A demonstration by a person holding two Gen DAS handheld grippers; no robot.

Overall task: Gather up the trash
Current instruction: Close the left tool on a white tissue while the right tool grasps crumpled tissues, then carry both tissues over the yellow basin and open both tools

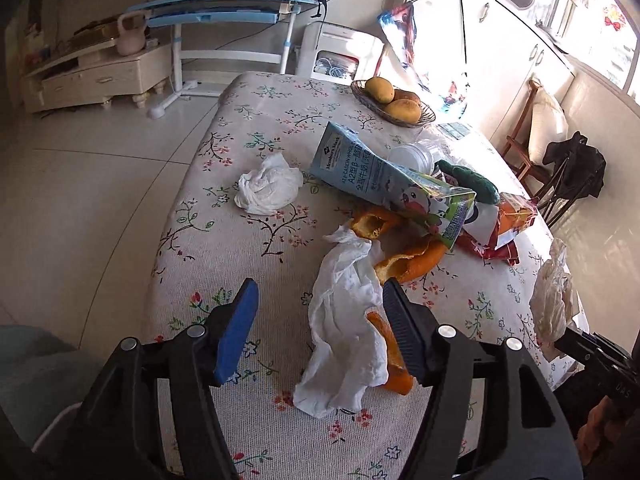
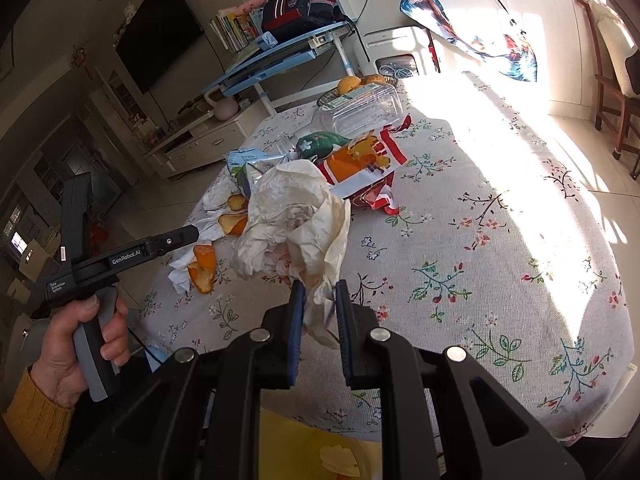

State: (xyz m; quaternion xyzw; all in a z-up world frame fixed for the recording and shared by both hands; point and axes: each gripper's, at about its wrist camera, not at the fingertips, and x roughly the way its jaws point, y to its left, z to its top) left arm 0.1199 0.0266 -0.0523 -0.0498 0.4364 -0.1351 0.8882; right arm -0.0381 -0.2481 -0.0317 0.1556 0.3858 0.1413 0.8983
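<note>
Left fingers [image 1: 242, 332]: spread wide on the left gripper [image 1: 316, 320], pressing on nothing.
Between left fingers: a long crumpled white tissue [image 1: 344, 328] lies on the floral tablecloth [image 1: 240, 240], nearer the right-hand finger; a strip of orange peel [image 1: 394, 360] sits under that finger's tip.
Beyond left fingers: more orange peel [image 1: 412, 260], a second balled tissue [image 1: 268, 186] up and to the left, a blue milk carton [image 1: 384, 180] lying flat, a red snack wrapper [image 1: 496, 240] behind it.
Far from left fingers: basket of mangoes [image 1: 394, 102] at the table's far edge.
Right fingers [image 2: 348, 320]: close together on the right gripper [image 2: 320, 300], pinching a cream-coloured crumpled bag [image 2: 296, 216] that is lifted above the cloth.
Below right fingers: a yellow container [image 2: 304, 448], partly hidden.
Left of right fingers: a hand [image 2: 80, 340] in a mustard sleeve grips the other tool's handle.
</note>
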